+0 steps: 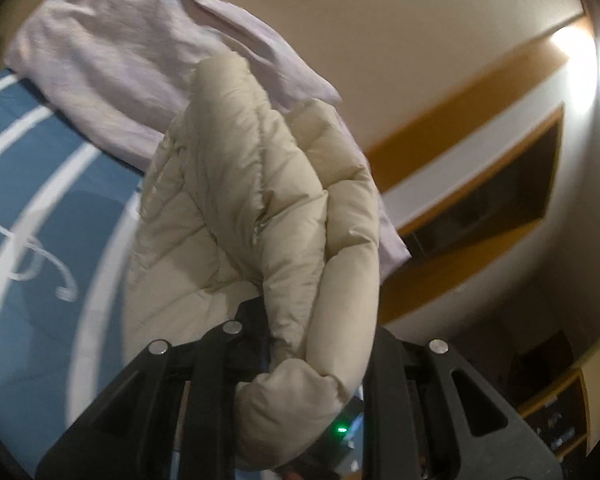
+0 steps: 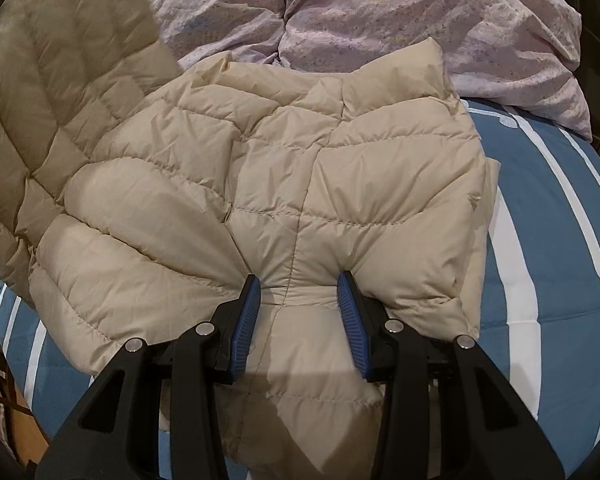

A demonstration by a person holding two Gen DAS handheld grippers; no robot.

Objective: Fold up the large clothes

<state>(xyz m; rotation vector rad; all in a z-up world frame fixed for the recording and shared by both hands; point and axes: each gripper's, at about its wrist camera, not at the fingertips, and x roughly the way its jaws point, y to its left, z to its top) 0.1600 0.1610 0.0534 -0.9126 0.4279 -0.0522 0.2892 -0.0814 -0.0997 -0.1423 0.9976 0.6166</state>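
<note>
Right hand-held gripper (image 2: 298, 292): points down at the near part of the jacket; its blue pads (image 2: 246, 320) press in from both sides on a bunched fold along the seam, so it is gripping the jacket.
Left hand-held gripper (image 1: 300, 364): closed on a thick roll of the same jacket, which fills the gap between its black fingers and hides the pads; a small green light (image 1: 342, 429) glows just beside the held fabric.
Jacket (image 2: 284, 184): beige, quilted and puffy; most of it lies spread on the bed, its far edge touching the pillows; in the right wrist view one part rises at the left, blurred; in the left wrist view the held part hangs in the air above the bed.
Bed (image 2: 548, 240): covered with a blue sheet with white stripes; it shows bare to the right of the jacket.
Pillows (image 2: 380, 12): two, pale lilac and crumpled, side by side at the far end of the bed.
Wall (image 1: 440, 40): cream, with a wooden band, behind the pillows.
</note>
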